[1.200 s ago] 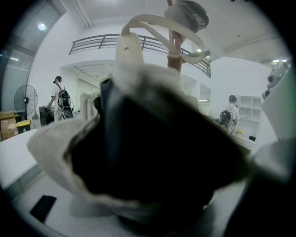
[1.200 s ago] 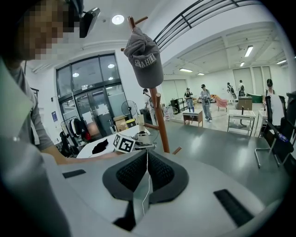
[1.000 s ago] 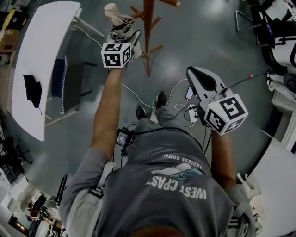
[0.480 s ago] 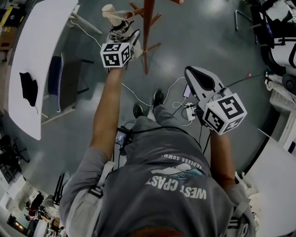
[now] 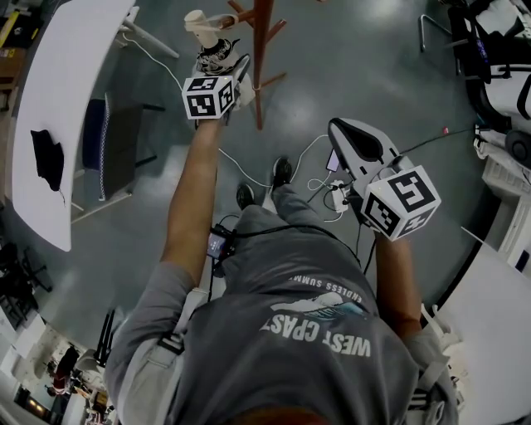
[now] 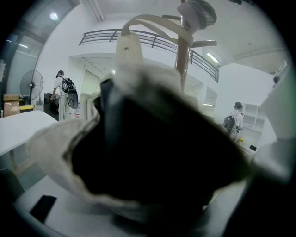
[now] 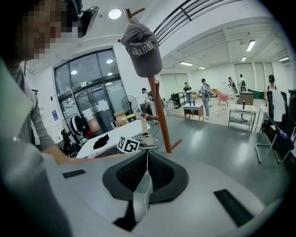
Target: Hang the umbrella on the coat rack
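Observation:
The folded umbrella (image 5: 214,56), dark-patterned with a cream handle (image 5: 197,20), sits in my left gripper (image 5: 226,73), which is shut on it just left of the wooden coat rack (image 5: 260,50). In the left gripper view the umbrella (image 6: 152,157) fills the picture and hides the jaws. Its cream handle (image 6: 128,46) and strap loop (image 6: 157,25) stand up in front of the rack's pole (image 6: 184,51). My right gripper (image 5: 338,129) is held lower at the right, shut, with nothing between its pads (image 7: 159,171). A grey cap (image 7: 144,51) hangs on top of the rack (image 7: 162,115).
A long white table (image 5: 70,100) with a dark cloth (image 5: 46,158) stands at the left, with a chair (image 5: 104,145) beside it. White cables and a power strip (image 5: 336,195) lie on the grey floor near the person's feet. Several people stand far off in the hall.
My left gripper has sunk slightly with the umbrella, still next to the rack. The head view has shifted a little. The right gripper has kept still.

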{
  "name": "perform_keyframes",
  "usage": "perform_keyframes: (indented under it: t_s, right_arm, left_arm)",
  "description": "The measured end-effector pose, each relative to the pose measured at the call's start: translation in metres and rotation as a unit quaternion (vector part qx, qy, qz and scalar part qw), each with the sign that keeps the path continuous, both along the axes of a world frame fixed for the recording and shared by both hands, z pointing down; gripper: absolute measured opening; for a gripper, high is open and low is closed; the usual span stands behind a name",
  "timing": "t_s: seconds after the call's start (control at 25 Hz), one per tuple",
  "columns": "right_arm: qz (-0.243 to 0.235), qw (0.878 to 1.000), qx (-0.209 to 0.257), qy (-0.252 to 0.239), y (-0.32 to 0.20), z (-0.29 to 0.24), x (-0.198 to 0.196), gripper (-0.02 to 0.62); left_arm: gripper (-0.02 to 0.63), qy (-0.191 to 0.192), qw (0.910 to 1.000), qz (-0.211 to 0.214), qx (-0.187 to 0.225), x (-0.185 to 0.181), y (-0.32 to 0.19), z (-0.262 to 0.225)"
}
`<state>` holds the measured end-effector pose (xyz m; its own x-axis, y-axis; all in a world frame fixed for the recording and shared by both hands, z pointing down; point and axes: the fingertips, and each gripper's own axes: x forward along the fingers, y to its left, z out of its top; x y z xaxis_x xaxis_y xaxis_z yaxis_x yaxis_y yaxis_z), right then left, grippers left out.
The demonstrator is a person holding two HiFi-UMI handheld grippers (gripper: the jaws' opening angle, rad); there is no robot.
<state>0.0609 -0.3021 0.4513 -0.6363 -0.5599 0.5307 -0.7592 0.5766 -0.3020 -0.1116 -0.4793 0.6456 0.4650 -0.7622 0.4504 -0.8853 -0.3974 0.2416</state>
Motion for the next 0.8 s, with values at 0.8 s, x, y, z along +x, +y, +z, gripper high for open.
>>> perform_keyframes:
  t_s: [0.8]
  right_arm:
    - [0.003, 1.0, 0.003, -0.013, 0.004, 0.0, -0.001, 0.029]
  left_arm:
    - [0.319, -0.086, 0.9854, 0.099, -0.109, 0.017, 0.065, 0.091]
